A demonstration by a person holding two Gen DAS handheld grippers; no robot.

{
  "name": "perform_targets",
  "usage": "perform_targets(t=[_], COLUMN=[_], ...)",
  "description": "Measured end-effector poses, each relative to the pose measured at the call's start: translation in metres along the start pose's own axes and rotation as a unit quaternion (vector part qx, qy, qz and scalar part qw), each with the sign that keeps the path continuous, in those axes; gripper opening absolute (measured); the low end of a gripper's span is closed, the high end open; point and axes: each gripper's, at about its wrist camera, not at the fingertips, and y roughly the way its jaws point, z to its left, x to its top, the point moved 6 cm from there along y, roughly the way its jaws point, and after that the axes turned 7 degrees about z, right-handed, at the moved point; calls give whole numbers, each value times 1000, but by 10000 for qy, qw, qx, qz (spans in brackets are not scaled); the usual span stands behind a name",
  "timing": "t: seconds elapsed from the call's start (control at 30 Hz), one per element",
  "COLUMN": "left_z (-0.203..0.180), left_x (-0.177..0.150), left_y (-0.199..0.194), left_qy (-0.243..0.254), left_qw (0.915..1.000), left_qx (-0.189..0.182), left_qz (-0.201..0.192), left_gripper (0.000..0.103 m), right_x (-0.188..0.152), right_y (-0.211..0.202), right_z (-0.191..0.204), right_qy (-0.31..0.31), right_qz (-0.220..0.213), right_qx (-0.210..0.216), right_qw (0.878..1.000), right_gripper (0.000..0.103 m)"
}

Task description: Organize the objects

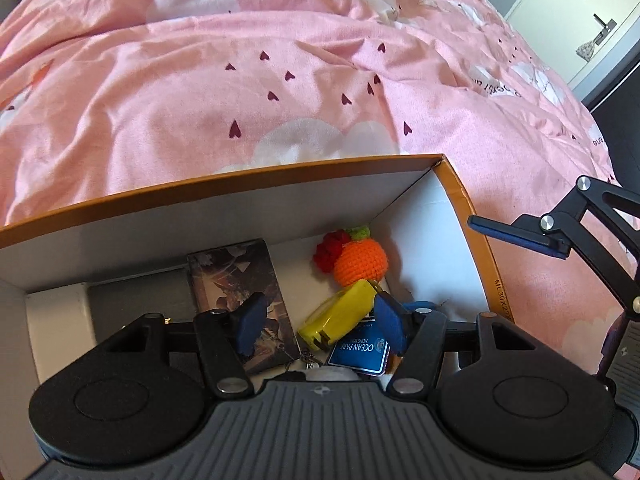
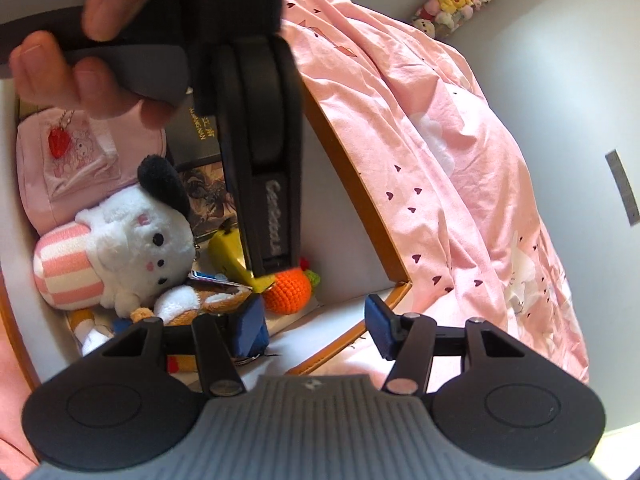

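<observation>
An orange-rimmed cardboard box [image 1: 248, 176] lies on the pink bed. My left gripper [image 1: 320, 322] is open and empty, low inside it above a yellow toy [image 1: 340, 312], a blue Ocean Park card [image 1: 358, 354] and a dark picture card [image 1: 236, 280]. A crocheted orange [image 1: 360, 262] lies behind. My right gripper [image 2: 316, 326] is open and empty over the box's near corner [image 2: 400, 284]. In the right wrist view the box also holds a white plush dog [image 2: 136, 236], a pink pouch [image 2: 80, 160], the crocheted orange [image 2: 288, 290] and the yellow toy [image 2: 228, 250].
The pink duvet [image 1: 280, 80] surrounds the box. The left gripper's body and the hand holding it [image 2: 92, 52] cover the upper left of the right wrist view. A shelf of small plush toys [image 2: 460, 0] and a grey wall [image 2: 580, 120] stand beyond the bed.
</observation>
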Motion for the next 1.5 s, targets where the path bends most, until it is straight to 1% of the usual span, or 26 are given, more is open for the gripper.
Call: perform_targets(t=[0.1,0.23,0.3,0.4,0.43,0.47,0.5,0.57,0.6,0.63,0.67,0.7,0.77,0.8,0.87,0.93,0.97,1.07,1.17,1.23,1.3,1.4,1.5], left_z=[0,0,-1,-6,-9,-12,-15,-18,-20,-20,-21,-21,-20,-20,-17,-14,-11,-2,9,17,21,19,18], left_x=[-10,-26,-36,-51,-57,-62,-67,-77,-82,-89,-94,-98,-110,-115,-125,-134,-138,-151,-164,-173,-178,-185,-189], left_y=[-18,-47,-61,-85,-93,-100,-106,-117,-122,-128,-133,-137,-148,-152,-159,-163,-164,-159,-152,-148,-144,-136,-131], left_qy=[-107,-137,-122,15,95,177,245,343,368,378,352,318,268,261,245,226,223,186,9,-230,-396,-302,-282], left_qw=[9994,9958,9931,9870,9842,9816,9788,9731,9704,9678,9659,9637,9556,9517,9438,9392,9387,9396,9422,9442,9462,9486,9505], left_qx=[131,416,562,754,824,889,966,1121,1177,1208,1226,1244,1338,1404,1556,1655,1702,1831,1855,1781,1742,1805,1861], left_qz=[-311,-801,-1018,-1417,-1562,-1681,-1790,-1983,-2074,-2174,-2254,-2342,-2611,-2719,-2904,-3000,-2990,-2886,-2791,-2760,-2699,-2580,-2472], left_gripper=[71,71,71,71,71,71,72,74,75,75,79,83,86,87,88,90,91,91,91,91,91,91,91], right_x=[1,3,3,-1,-3,-6,-9,-12,-22,-23,-24,-26,-30,-31,-33,-35,-36,-39,-41,-41,-41,-42,-46], right_y=[-7,-22,-33,-49,-50,-54,-69,-82,-90,-93,-99,-107,-118,-123,-133,-142,-145,-150,-154,-154,-152,-145,-138], right_z=[-2,-5,-5,0,0,2,16,22,28,28,29,31,36,39,45,52,55,65,76,84,91,102,110], right_qy=[293,828,1200,1817,2060,2303,2538,2911,3112,3291,3483,3678,3989,4088,4338,4565,4696,4999,5159,5178,5143,5084,5090], right_qz=[-33,-118,-163,-191,-178,-170,-188,-316,-388,-449,-529,-606,-765,-834,-945,-1037,-1076,-1178,-1227,-1229,-1188,-1065,-987], right_qx=[185,413,549,700,735,768,798,852,849,819,798,772,658,616,502,487,484,475,324,171,84,-2,29], right_qw=[9994,9956,9911,9807,9756,9699,9638,9524,9458,9397,9325,9247,9114,9067,8946,8823,8750,8567,8472,8465,8493,8545,8551], right_gripper=[58,58,58,59,59,63,65,65,66,67,69,73,77,80,82,83,84,86,87,89,89,89,89])
